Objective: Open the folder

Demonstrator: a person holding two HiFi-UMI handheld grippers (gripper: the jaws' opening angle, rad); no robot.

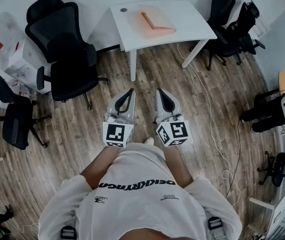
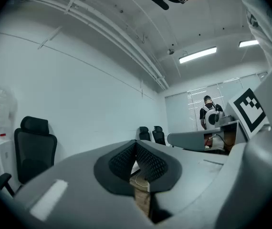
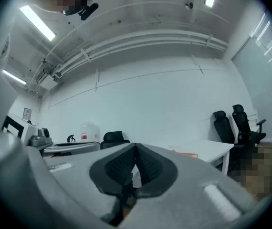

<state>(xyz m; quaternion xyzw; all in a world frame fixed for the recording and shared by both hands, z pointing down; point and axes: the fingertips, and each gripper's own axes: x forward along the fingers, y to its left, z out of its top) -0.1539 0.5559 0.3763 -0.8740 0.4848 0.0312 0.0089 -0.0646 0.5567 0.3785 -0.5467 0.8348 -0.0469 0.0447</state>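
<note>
Folder: orange folder (image 1: 152,22) lies on the white table (image 1: 192,19) at 12 o'clock — well apart from both grippers.
Left gripper (image 1: 128,92): jaws clenched together, nothing between them.
Right gripper (image 1: 161,92): jaws clenched, empty — just beside its partner, at 3 o'clock of it.
Chair: black office chair (image 1: 65,49) at 10 o'clock.

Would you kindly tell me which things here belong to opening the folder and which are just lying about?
For the job: orange translucent plastic folder, white rectangular table under it, left tool, right tool.

Lying about: black office chairs, white floor cable, small dark round object on the table.
</note>
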